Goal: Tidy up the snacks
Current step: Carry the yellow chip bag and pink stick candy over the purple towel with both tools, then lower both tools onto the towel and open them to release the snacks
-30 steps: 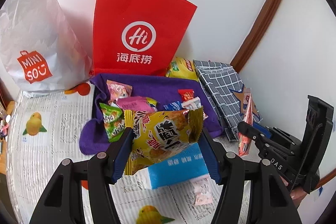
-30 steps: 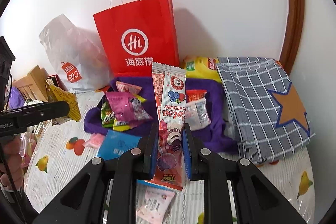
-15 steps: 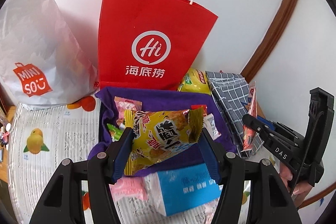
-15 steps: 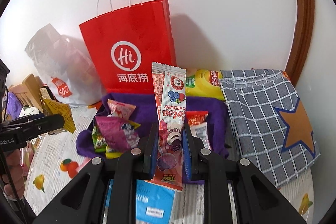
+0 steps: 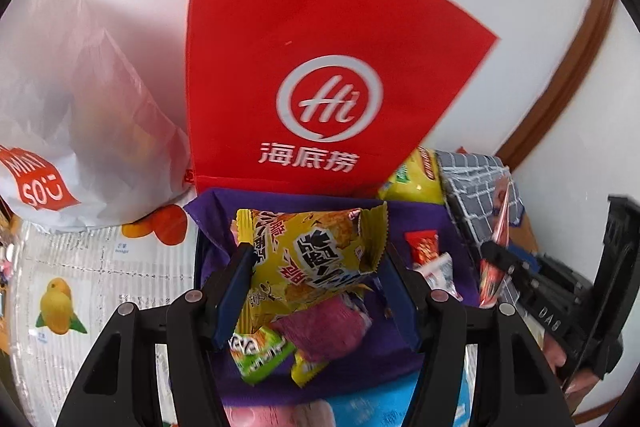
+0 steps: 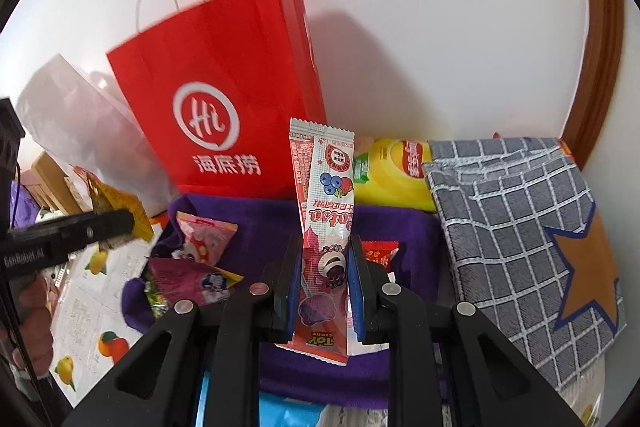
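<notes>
My left gripper (image 5: 316, 259) is shut on a yellow snack packet (image 5: 316, 255), held above the purple cloth bin (image 5: 416, 219). Inside the bin lie a green packet (image 5: 260, 351), a pink-purple packet (image 5: 320, 335) and a small red packet (image 5: 424, 247). My right gripper (image 6: 324, 251) is shut on a long pink and white berry candy packet (image 6: 326, 195), upright over the same purple bin (image 6: 260, 223). In the right wrist view the left gripper (image 6: 80, 231) shows at the left edge with the yellow packet (image 6: 120, 207).
A red paper bag (image 5: 312, 67) stands against the wall right behind the bin, a white plastic bag (image 5: 60, 107) to its left. A yellow chip bag (image 6: 396, 167) and a grey checked cloth with an orange star (image 6: 520, 227) lie to the right. A blue box (image 5: 380, 407) lies in front.
Both grippers have moved forward toward the red bag and now hang over the purple bin, each still holding its packet. The bags and the bin loom larger.
</notes>
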Available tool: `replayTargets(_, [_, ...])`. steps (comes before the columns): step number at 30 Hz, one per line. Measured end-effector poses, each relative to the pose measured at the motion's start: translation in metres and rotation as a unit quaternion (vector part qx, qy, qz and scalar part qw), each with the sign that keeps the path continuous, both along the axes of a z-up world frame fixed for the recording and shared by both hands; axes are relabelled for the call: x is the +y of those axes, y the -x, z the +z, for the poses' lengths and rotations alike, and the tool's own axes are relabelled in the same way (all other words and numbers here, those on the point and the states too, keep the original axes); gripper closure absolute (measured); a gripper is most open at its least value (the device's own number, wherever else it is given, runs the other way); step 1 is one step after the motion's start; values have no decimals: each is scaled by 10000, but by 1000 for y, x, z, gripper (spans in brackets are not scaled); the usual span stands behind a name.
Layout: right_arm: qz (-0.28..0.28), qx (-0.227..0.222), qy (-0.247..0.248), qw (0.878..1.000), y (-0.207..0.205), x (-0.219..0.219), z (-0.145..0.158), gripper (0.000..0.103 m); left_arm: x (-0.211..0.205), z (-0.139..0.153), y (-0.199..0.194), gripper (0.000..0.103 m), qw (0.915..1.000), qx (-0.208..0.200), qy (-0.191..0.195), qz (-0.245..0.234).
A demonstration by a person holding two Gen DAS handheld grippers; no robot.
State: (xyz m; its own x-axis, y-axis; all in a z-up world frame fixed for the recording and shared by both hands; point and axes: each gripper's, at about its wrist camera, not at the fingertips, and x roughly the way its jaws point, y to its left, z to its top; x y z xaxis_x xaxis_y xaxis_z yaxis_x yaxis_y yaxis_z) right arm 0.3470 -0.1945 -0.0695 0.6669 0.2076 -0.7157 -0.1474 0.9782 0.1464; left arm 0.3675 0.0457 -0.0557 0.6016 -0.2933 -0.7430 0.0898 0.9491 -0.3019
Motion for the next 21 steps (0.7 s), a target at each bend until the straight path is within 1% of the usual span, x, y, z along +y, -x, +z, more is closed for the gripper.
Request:
replayTargets(2, [76, 163, -8, 9998, -10, 1, -10, 82, 4, -7, -7, 42, 9999, 90, 94, 48])
replayTargets(4, [123, 296, -91, 9994, -16, 0, -20, 82, 6, -14, -10, 43, 9998, 165, 79, 21])
replayTargets(7, [139, 471, 18, 9988, -23, 1, -34, 82, 10, -21, -15, 43, 9995, 269, 158, 37])
replayTargets(10, [201, 673, -14, 9975, -29, 2, -48, 82, 8, -26, -17, 42, 9993, 354, 148, -28])
replayTargets(15, [218, 784, 137, 9966, -32, 7, -59, 82, 5, -31, -22, 42, 9988, 462, 149, -40])
replayTargets(21, [276, 891, 354, 9950, -35, 15, -68, 81, -2, -35, -23, 42, 9986, 512, 65, -136])
